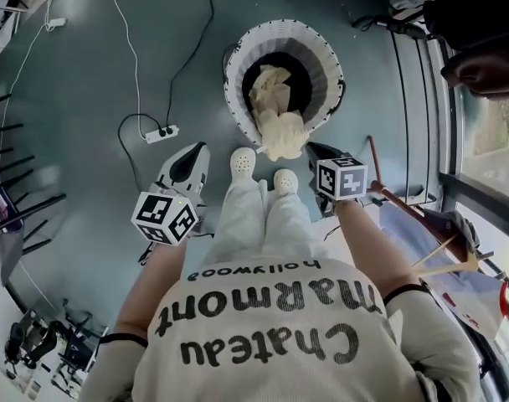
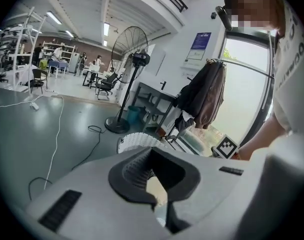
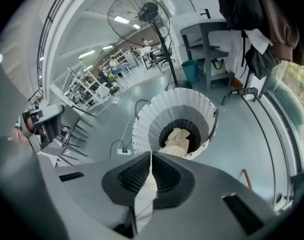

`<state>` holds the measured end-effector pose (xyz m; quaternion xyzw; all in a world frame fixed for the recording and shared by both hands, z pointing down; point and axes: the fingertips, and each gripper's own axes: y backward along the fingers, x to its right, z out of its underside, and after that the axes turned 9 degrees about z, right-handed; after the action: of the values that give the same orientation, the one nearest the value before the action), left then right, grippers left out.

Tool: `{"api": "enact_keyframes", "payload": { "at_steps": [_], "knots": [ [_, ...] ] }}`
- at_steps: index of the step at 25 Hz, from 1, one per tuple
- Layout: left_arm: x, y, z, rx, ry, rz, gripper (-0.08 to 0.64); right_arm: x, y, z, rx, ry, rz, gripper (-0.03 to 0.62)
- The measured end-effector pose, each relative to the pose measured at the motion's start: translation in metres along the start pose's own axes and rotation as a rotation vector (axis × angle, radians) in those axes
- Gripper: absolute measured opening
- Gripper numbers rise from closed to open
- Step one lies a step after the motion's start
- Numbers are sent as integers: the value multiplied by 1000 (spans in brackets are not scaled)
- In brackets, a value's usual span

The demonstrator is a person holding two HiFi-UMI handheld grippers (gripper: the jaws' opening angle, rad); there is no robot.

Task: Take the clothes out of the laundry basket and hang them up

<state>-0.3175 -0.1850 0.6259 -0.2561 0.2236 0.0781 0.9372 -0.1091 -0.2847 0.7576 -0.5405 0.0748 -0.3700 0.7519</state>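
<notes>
Grey workshop floor (image 1: 79,65) runs under everything, with a power strip (image 1: 161,131) and loose cables lying on it at the left. Nearest that side, the left gripper (image 1: 196,152) points forward and down beside the person's white shoes (image 1: 243,161). In the left gripper view, its jaws (image 2: 151,158) are closed together with nothing clearly pinched. A pale patch shows through the gap behind the pads, and what it is cannot be told. Ahead of the shoes stands the round white laundry basket (image 1: 236,99), open at the top. A cream garment (image 1: 281,132) lies in its dark bottom and spills over the near rim toward the person. To the right, the right gripper (image 1: 313,149) has its tip at the edge of that spilled cloth. In the right gripper view its jaws (image 3: 151,160) are closed to a narrow slit on a thin fold of the cream fabric, which rises between the ribbed pads, with the basket directly beyond. Farther right, dark clothes (image 2: 204,94) hang by the window.
</notes>
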Motion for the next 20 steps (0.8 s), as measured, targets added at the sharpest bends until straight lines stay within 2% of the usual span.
{"api": "enact_keyframes", "payload": {
  "at_steps": [3, 9, 10, 11, 12, 13, 16, 19, 20],
  "knots": [
    [-26, -5, 11, -56, -5, 18, 8, -1, -38, 22, -73, 13, 26, 34],
    [-57, -7, 37, -150, 15, 61, 8, 3, -99, 63, -225, 146, 66, 43],
    [-59, -6, 40, -163, 14, 68, 8, 5, -106, 69, -248, 161, 73, 71],
    [-60, -5, 42, -175, 12, 74, 8, 5, -111, 75, -271, 171, 77, 149],
    [-62, -4, 43, -184, 10, 78, 8, 6, -117, 79, -289, 179, 83, 194],
    [-64, -3, 44, -188, 8, 80, 8, 6, -122, 81, -301, 184, 90, 201],
    [-73, -6, 43, -181, 0, 78, 8, 9, -133, 80, -329, 171, 129, 190],
    [-77, -8, 35, -152, -6, 83, 8, 11, -132, 79, -384, 108, 162, 58],
    [-77, -9, 31, -140, -11, 90, 8, 9, -130, 79, -398, 90, 153, 49]
  ]
}}
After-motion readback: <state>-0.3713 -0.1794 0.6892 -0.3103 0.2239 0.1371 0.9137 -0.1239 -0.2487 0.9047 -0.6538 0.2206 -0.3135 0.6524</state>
